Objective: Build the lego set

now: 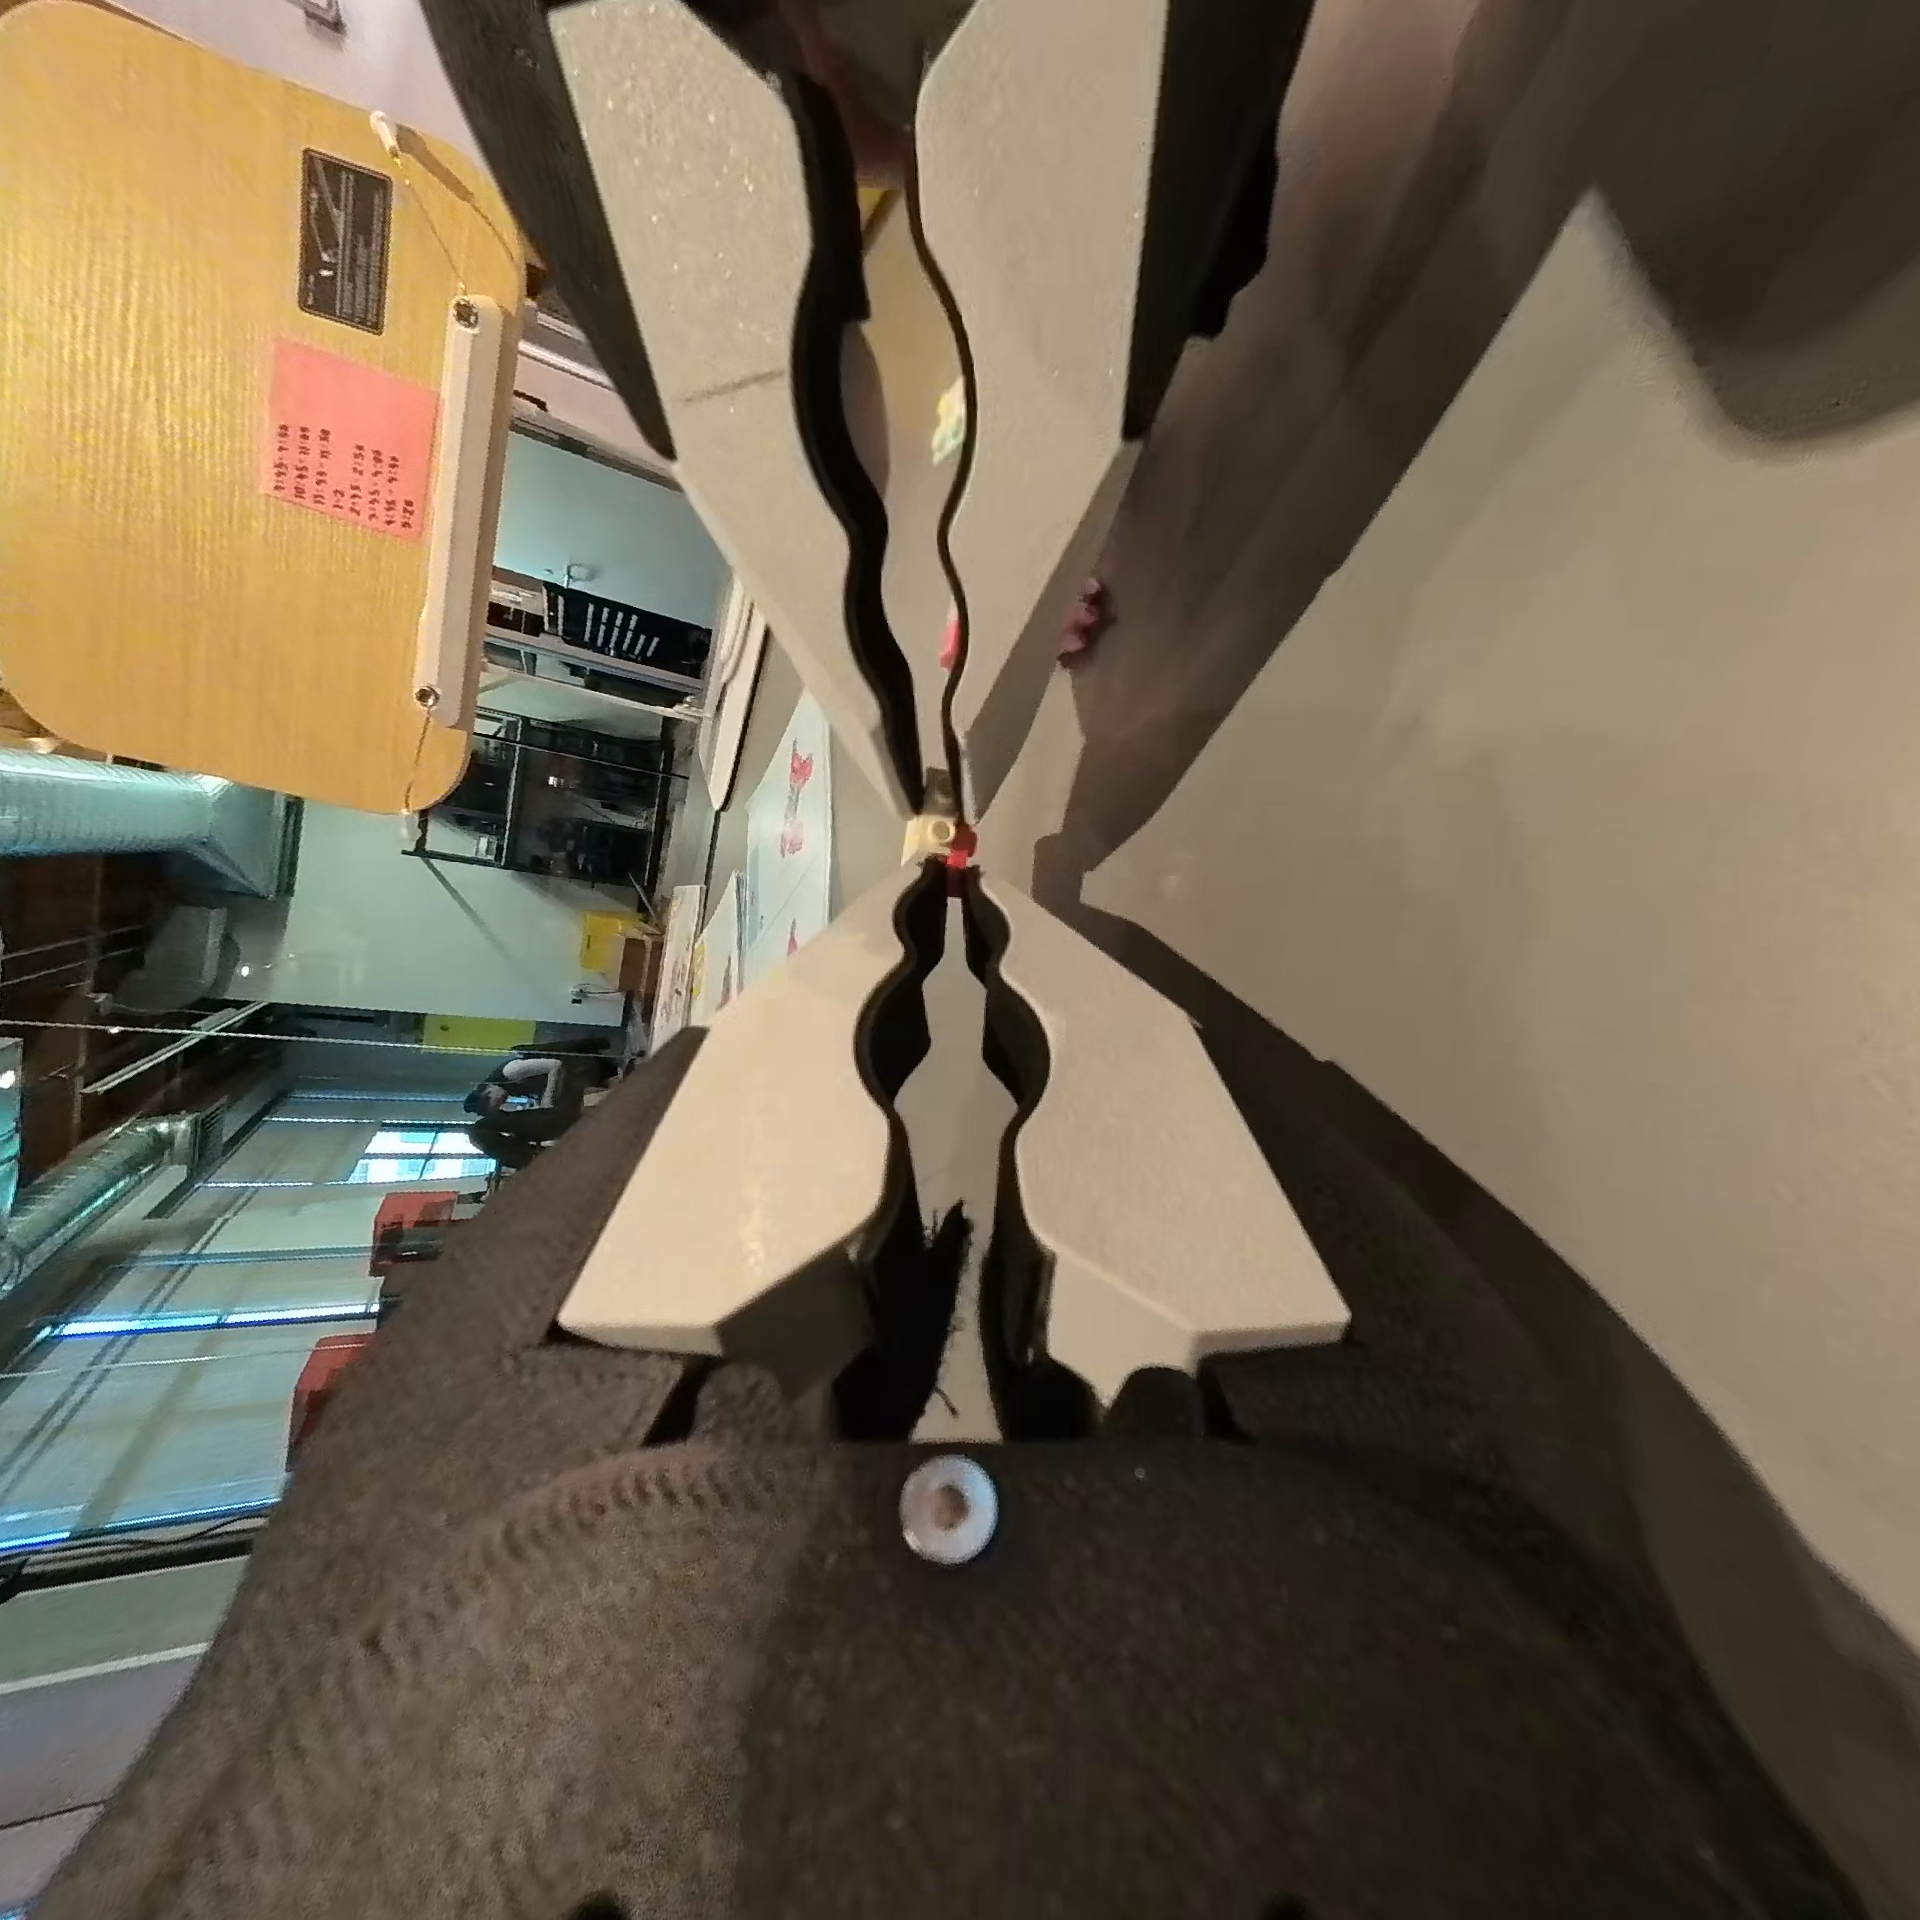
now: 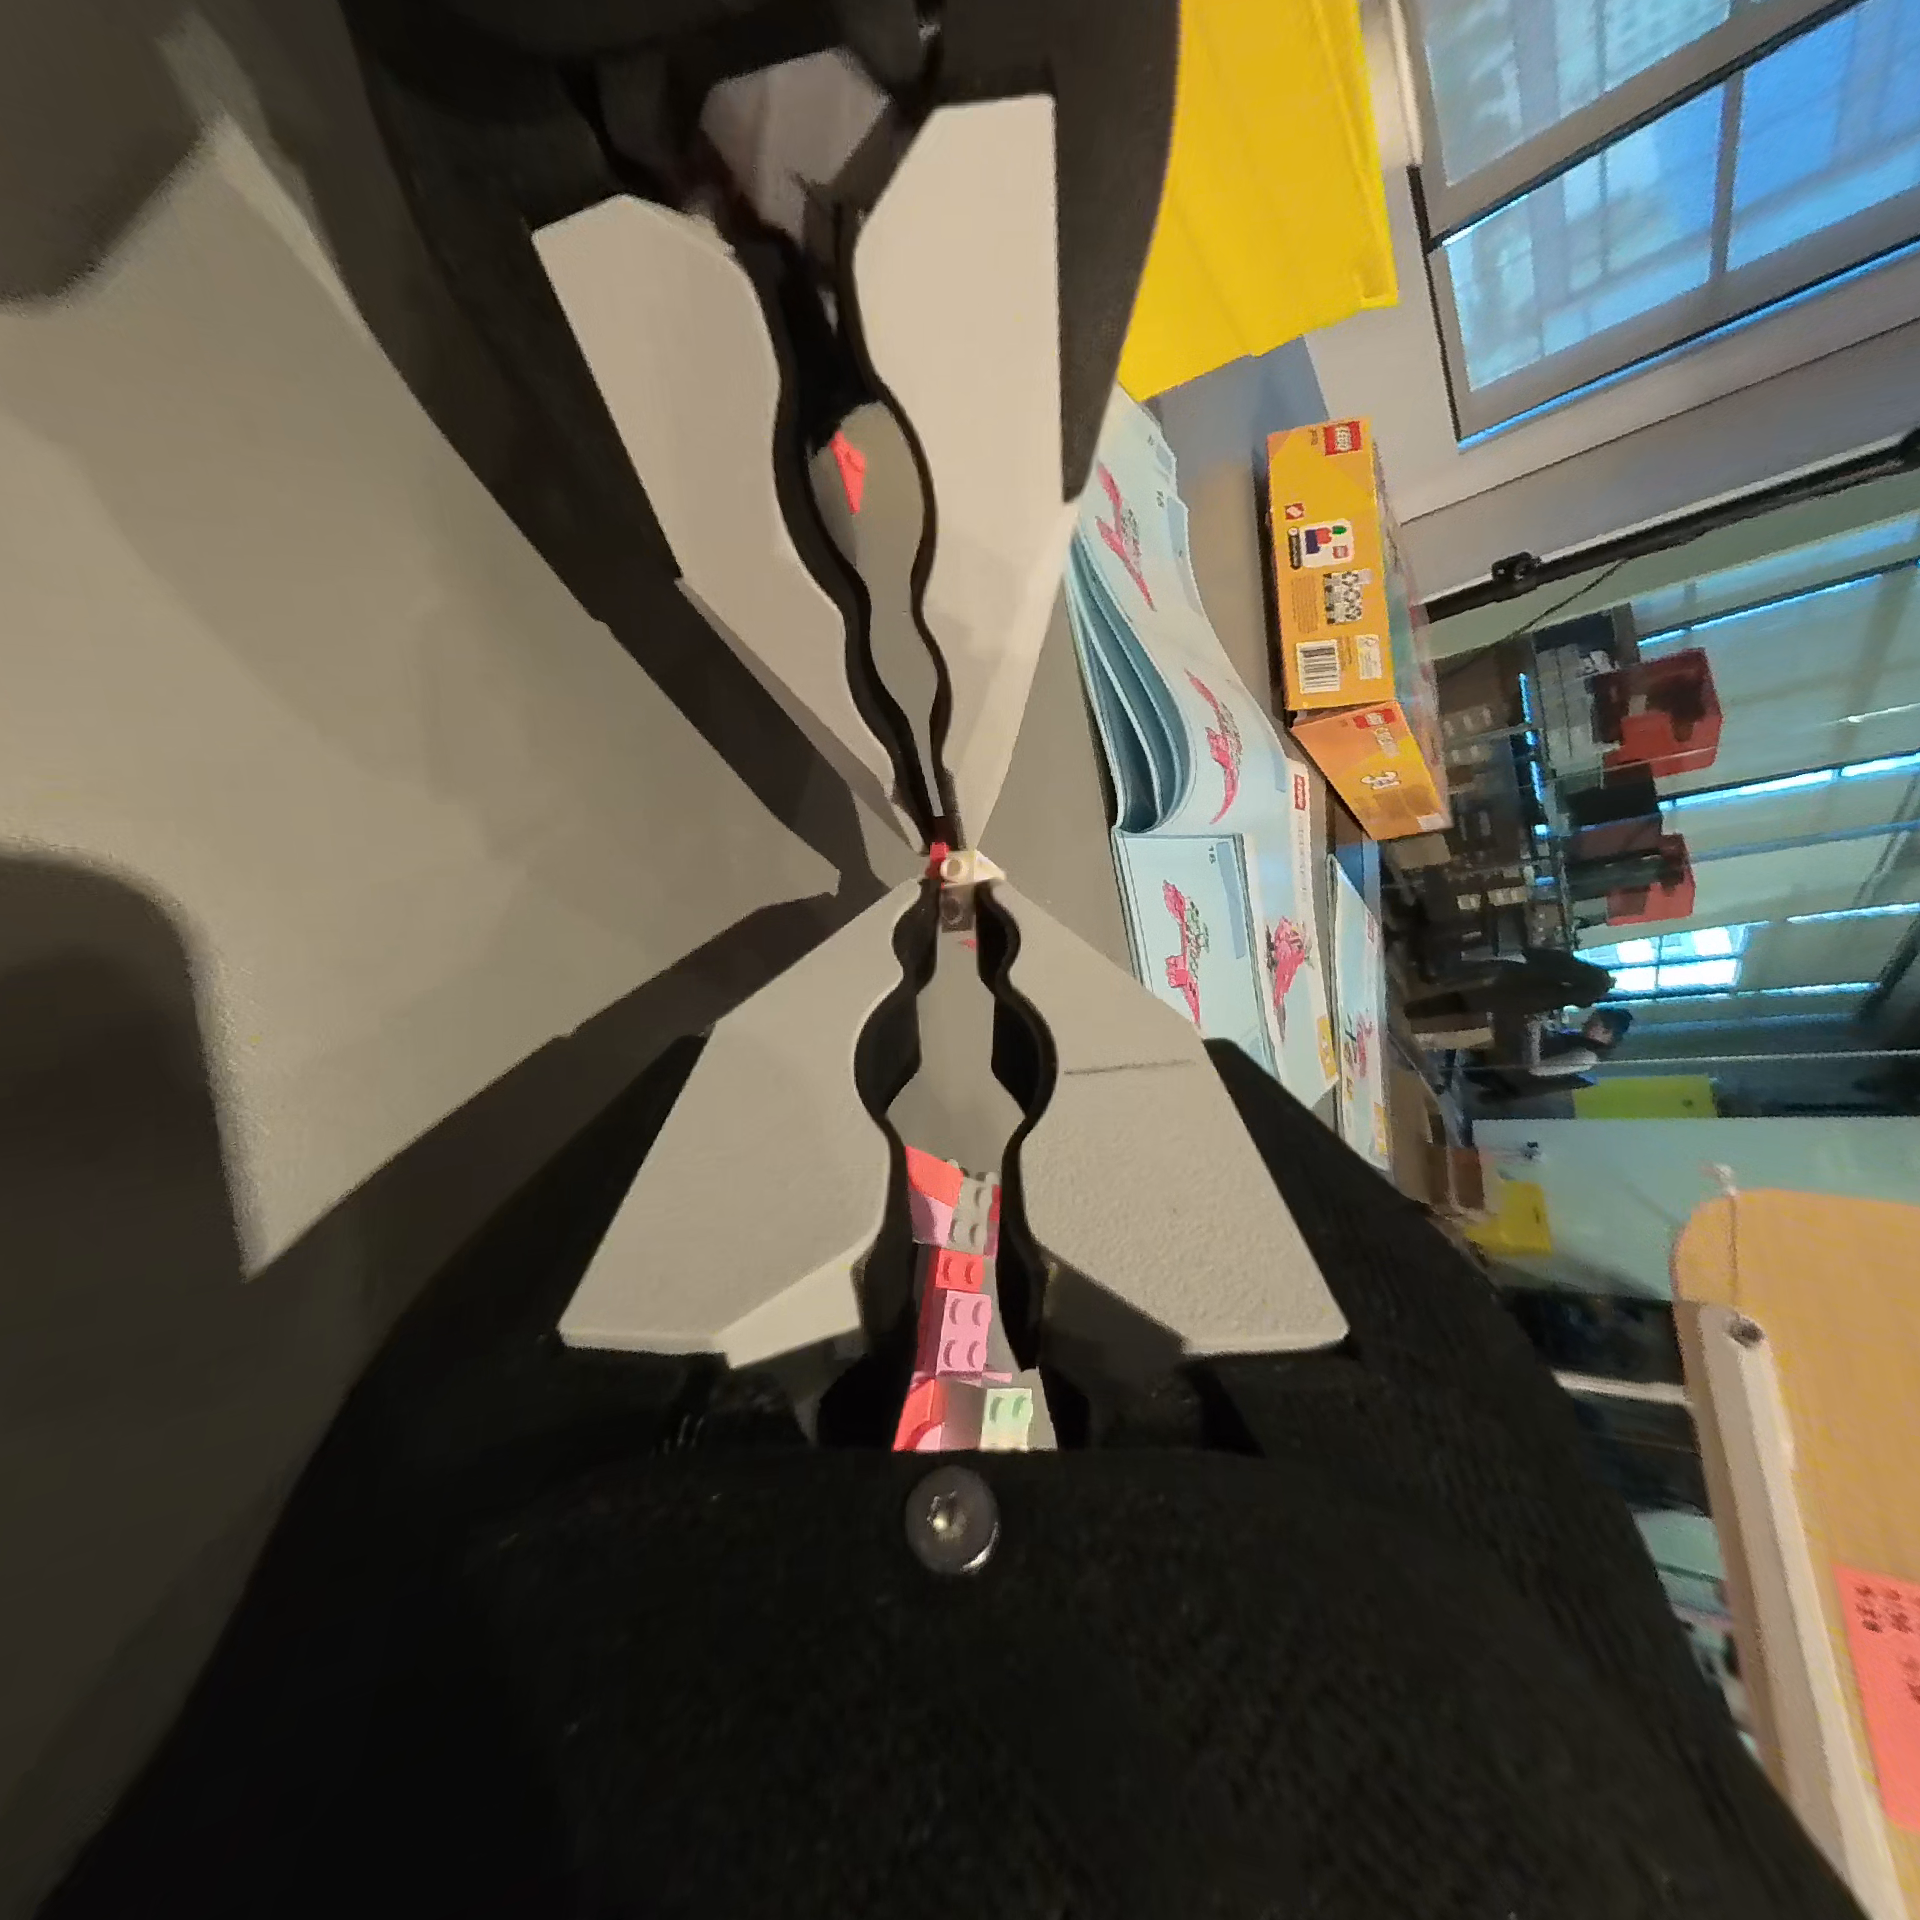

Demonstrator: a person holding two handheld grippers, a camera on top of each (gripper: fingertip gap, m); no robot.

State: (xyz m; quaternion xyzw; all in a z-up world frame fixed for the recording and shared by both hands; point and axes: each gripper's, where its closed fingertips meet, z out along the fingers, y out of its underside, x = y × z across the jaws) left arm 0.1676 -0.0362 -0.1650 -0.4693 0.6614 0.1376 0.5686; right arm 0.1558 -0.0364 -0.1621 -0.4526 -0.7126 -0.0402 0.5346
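Left wrist view: my left gripper (image 1: 954, 878) pinches a red piece (image 1: 960, 840) mid-air, tip to tip with my right gripper (image 1: 940, 784), above the grey tabletop (image 1: 1455, 831).

Right wrist view: my right gripper (image 2: 954, 902) pinches a grey piece (image 2: 954, 910) bearing a white stud plate (image 2: 971, 865). Misaligned pressing could pop either piece loose; surrounding room is ample.

The left gripper (image 1: 951, 883) reaches up from the bottom edge, its jaws closed on a small red brick (image 1: 961, 844). Touching that red brick on its left is a small white brick (image 1: 932, 834), pinched by the right gripper (image 1: 943, 795), which comes down from above the red brick, tip to tip with the left one. The grey counter (image 1: 1455, 831) lies right of the red brick. A dark red piece (image 1: 1083, 620) rests on it, up and right of the brick.
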